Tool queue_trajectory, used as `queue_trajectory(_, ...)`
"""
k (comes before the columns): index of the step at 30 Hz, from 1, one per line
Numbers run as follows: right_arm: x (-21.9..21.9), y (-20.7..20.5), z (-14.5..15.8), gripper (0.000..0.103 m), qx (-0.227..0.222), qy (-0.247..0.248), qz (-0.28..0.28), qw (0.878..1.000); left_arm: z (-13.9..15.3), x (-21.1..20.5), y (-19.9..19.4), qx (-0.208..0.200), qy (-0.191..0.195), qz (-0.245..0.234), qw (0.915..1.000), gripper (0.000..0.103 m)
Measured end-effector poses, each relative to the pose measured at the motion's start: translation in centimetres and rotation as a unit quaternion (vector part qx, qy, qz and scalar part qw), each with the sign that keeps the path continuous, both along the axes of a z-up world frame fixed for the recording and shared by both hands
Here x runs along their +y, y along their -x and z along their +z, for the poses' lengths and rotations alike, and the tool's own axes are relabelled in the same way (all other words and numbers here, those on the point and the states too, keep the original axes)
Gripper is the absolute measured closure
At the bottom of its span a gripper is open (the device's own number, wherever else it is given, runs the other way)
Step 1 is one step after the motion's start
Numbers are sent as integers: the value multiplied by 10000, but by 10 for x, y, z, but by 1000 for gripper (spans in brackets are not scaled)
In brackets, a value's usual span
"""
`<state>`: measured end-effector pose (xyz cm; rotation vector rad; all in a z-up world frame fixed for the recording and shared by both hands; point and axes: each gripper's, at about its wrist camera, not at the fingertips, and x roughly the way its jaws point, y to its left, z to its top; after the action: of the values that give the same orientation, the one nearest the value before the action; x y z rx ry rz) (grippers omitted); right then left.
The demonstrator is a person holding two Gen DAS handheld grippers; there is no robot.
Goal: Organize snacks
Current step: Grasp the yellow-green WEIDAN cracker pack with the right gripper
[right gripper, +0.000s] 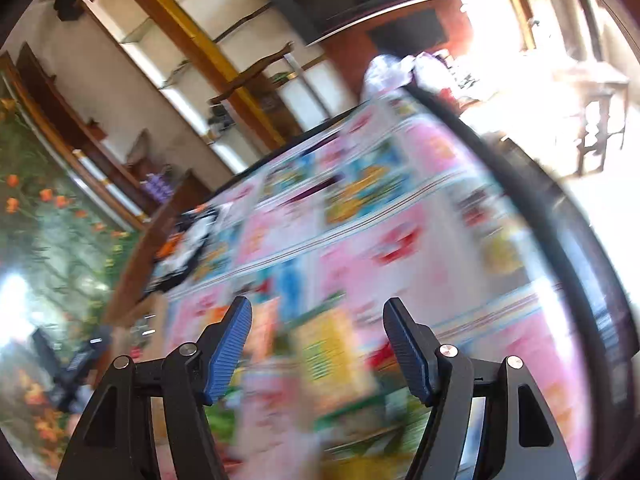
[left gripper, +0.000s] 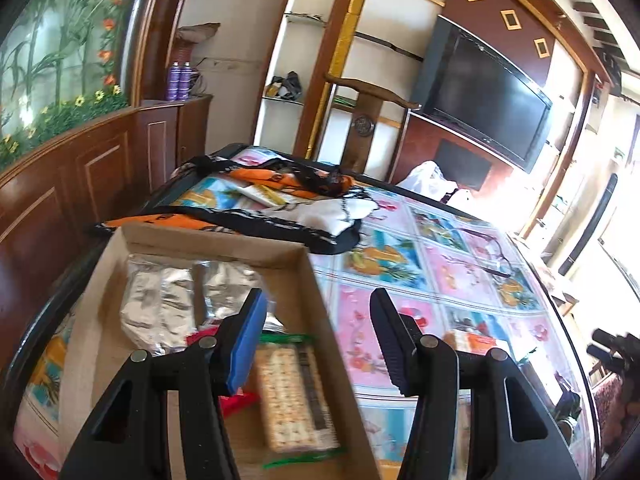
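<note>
Two snacks fill the cardboard box (left gripper: pixel 304 276) — foil packets (left gripper: pixel 168 300), cracker pack (left gripper: pixel 288 396) — both grippers' jaws parted, empty.

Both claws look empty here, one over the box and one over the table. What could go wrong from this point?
1. The right claw hangs open over blurred packets on the table. The view is smeared, so a grab from here could miss or catch two at once.
2. The left claw straddles the box wall; lowering it could hit the wall or crush the cracker pack.
3. The box already holds foil packs, so another snack may pile up.
</note>
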<state>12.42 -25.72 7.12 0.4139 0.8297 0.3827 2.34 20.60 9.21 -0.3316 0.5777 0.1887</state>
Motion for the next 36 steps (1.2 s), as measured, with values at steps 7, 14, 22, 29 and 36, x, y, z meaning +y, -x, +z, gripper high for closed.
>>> queue_trajectory(7, 7, -31, 2, 31, 2, 109, 123, 9999, 5, -53, 14, 199, -110, -525, 9984, 47)
queue_trajectory(14, 37, -26, -39, 32, 255, 295, 742, 9965, -5, -113, 31, 491, -347, -1138, 9917, 45)
queue_trajectory(22, 34, -21, -38, 32, 291, 493, 619, 9964, -16, -159, 26, 725, -464, -1652, 9825, 43)
queue_trajectory(29, 62, -21, -52, 32, 419, 1487, 925, 9837, -18, -154, 31, 762, -464, -1586, 9833, 39)
queue_trajectory(36, 89, -9, -62, 32, 103, 2287, 1285, 9649, -19, -152, 37, 811, -434, -1652, 9820, 38)
